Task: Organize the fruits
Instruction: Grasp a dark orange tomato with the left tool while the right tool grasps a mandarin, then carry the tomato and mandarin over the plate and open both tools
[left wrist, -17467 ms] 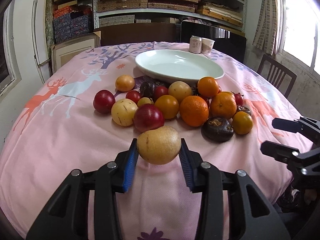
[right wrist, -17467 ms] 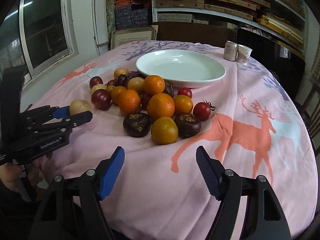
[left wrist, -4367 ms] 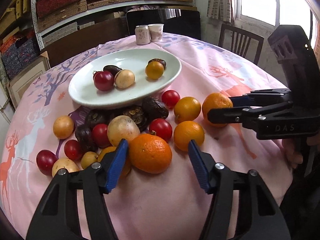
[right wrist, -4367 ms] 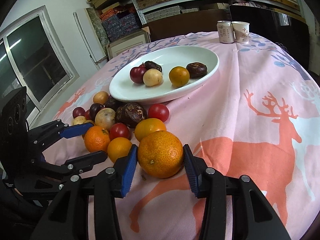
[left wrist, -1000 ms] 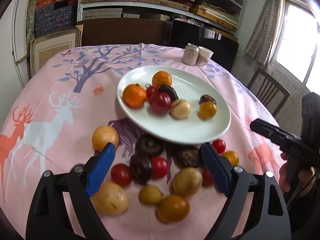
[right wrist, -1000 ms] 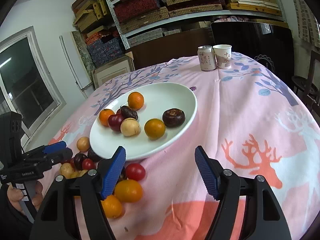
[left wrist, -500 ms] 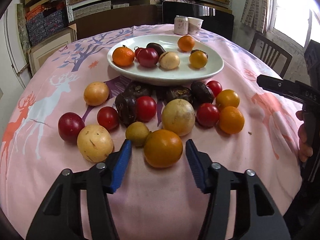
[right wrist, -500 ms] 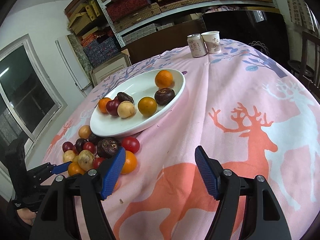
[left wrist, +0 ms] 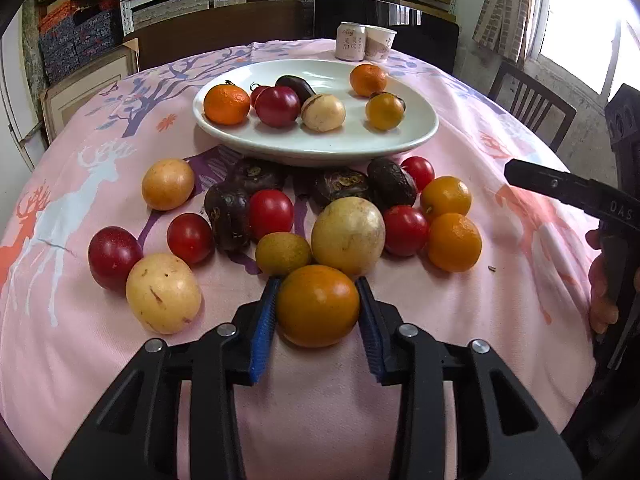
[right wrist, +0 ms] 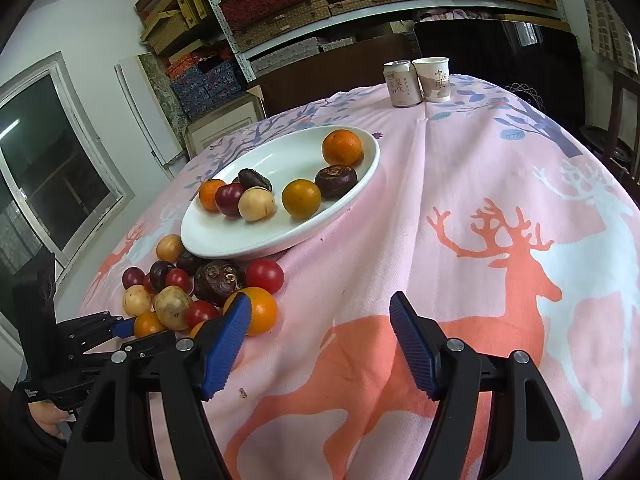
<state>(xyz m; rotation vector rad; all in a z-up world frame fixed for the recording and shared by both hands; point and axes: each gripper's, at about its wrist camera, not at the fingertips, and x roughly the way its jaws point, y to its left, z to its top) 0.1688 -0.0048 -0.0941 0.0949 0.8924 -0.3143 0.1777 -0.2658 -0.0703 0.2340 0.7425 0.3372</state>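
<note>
Orange fruit (left wrist: pixel 318 306) gripped between the left claw (left wrist: pixel 318 312) pads; right claw (right wrist: pixel 320 344) wide, empty.

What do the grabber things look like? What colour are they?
Both grippers are black plastic frames. The left gripper and the right gripper each have two fingers with ribbed blue pads and silver bolts at the joints. White letters reading DAS mark the right one's side. Bare hands hold them; no cables show.

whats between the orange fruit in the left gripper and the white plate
In the left wrist view, a big pale yellow fruit sits right behind the orange fruit, then dark brown fruits against the white plate.
</note>
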